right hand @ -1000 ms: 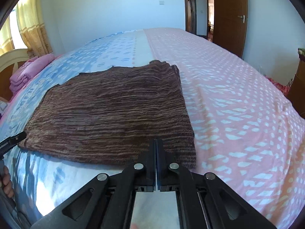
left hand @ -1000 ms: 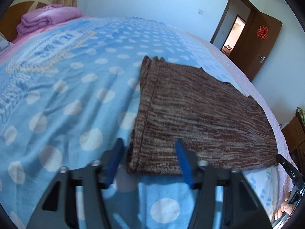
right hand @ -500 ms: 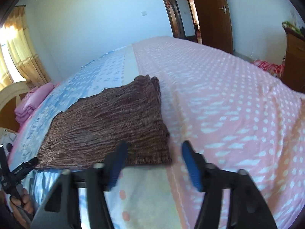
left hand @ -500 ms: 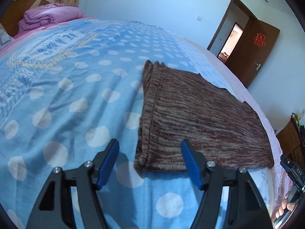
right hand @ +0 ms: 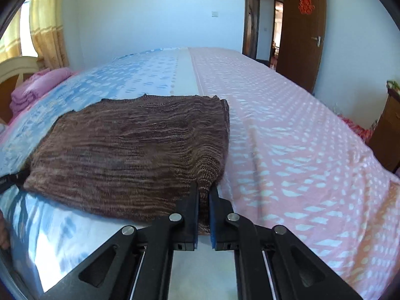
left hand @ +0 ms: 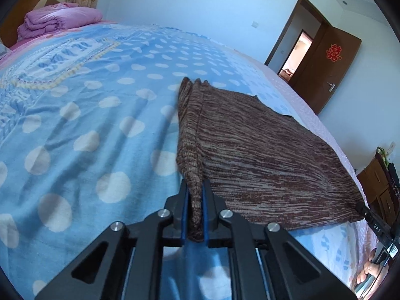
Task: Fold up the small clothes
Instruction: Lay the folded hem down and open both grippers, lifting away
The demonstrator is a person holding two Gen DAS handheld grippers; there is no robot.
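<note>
A brown striped knit garment (left hand: 262,155) lies flat on the bed, also spread out in the right wrist view (right hand: 130,150). My left gripper (left hand: 195,190) is closing its jaws on the garment's near left corner, and the blue pads pinch a fold of knit. My right gripper (right hand: 204,192) is closing its jaws on the near right corner, with cloth squeezed between the pads. Both pinched corners are lifted slightly off the cover. The right gripper's tip (left hand: 375,222) shows at the garment's far corner in the left wrist view.
The bed cover is blue with white dots on the left (left hand: 75,125) and pink on the right (right hand: 300,150). A folded pink quilt (left hand: 60,20) sits by the headboard. A brown door (left hand: 332,67) stands open, with a wooden cabinet (left hand: 380,182) beside the bed.
Half a second ago both grippers stood wide open astride the garment's near corners. Now both have closed on those corners and bunched the knit between the pads.
</note>
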